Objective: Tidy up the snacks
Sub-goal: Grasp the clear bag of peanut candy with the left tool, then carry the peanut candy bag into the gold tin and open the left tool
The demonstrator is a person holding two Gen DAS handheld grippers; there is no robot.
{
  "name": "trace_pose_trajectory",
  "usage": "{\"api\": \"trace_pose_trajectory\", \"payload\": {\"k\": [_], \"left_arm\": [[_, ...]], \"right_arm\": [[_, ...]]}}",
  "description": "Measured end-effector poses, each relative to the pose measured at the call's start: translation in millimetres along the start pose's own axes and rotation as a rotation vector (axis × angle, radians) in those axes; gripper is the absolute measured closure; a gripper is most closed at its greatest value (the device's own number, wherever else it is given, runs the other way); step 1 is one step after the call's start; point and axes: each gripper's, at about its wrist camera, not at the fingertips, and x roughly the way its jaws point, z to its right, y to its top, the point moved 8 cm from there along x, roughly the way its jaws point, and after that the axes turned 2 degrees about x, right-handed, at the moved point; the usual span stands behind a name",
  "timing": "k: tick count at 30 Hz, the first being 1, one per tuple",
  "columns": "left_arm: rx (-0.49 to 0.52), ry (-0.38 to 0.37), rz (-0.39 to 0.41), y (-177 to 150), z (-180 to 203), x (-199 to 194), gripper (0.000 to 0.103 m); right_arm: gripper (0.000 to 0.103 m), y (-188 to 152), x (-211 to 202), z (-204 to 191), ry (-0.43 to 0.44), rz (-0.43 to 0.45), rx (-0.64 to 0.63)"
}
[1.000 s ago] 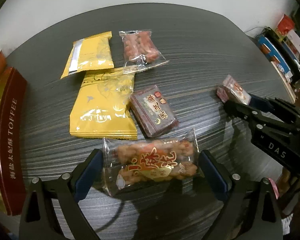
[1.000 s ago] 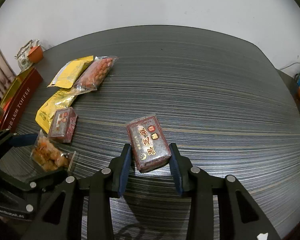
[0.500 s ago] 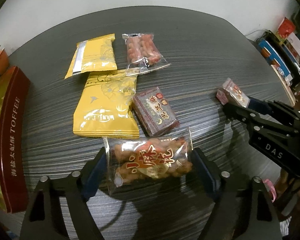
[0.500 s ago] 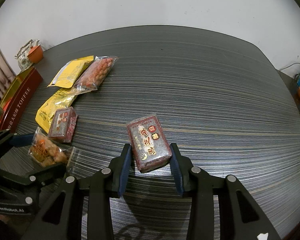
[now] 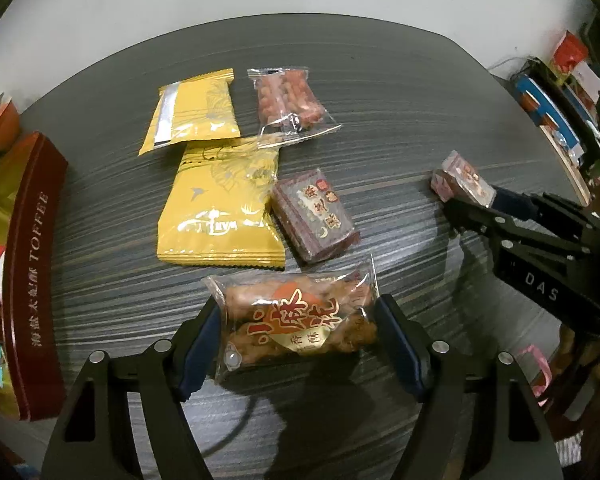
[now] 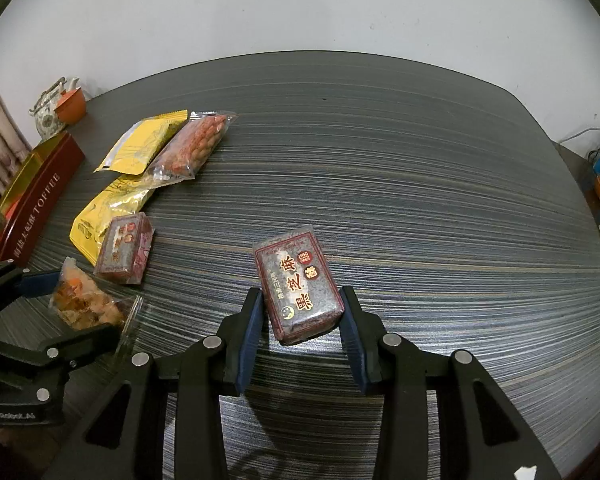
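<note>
My left gripper [image 5: 296, 320] is closing its jaws, and the blue pads touch both ends of a clear packet of fried twists [image 5: 296, 316] with red characters, at the near edge of the dark striped table [image 5: 400, 92]. The right wrist view shows that packet [image 6: 84, 300] between the left gripper's fingers [image 6: 32, 280]. My right gripper [image 6: 302, 316] is shut on a dark red sesame cake block [image 6: 296, 288], held tilted just above the table. Seen from the left wrist, the right gripper [image 5: 472, 196] and its block [image 5: 460, 176] are at the right.
Two yellow packets [image 5: 196, 108] [image 5: 220, 208], a clear peanut packet [image 5: 290, 100] and a second dark red block [image 5: 314, 212] lie left of centre. A maroon toffee box [image 5: 32, 272] borders the left edge. A teapot [image 6: 50, 108] stands far left; shelves [image 5: 552, 92] are at the right.
The left gripper's jaws have narrowed until the pads meet the ends of the fried twist packet. The right gripper and its block have not moved.
</note>
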Motion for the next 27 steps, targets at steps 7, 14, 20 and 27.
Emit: {"api": "trace_pose_trajectory", "payload": {"k": [7, 14, 20, 27], "left_arm": [[-0.003, 0.009, 0.01, -5, -9, -12, 0.028], [-0.017, 0.017, 0.032, -7, -18, -24, 0.028], [-0.032, 0.032, 0.054, -3, -22, -34, 0.028], [-0.056, 0.056, 0.109, 10, -35, -55, 0.028]], "right_arm": [[0.066, 1, 1, 0, -0.005, 0.0, -0.004], [0.066, 1, 2, -2, -0.026, 0.003, -0.018], [0.066, 3, 2, -2, -0.031, 0.004, -0.021], [0.066, 3, 3, -2, -0.036, 0.008, -0.026]]}}
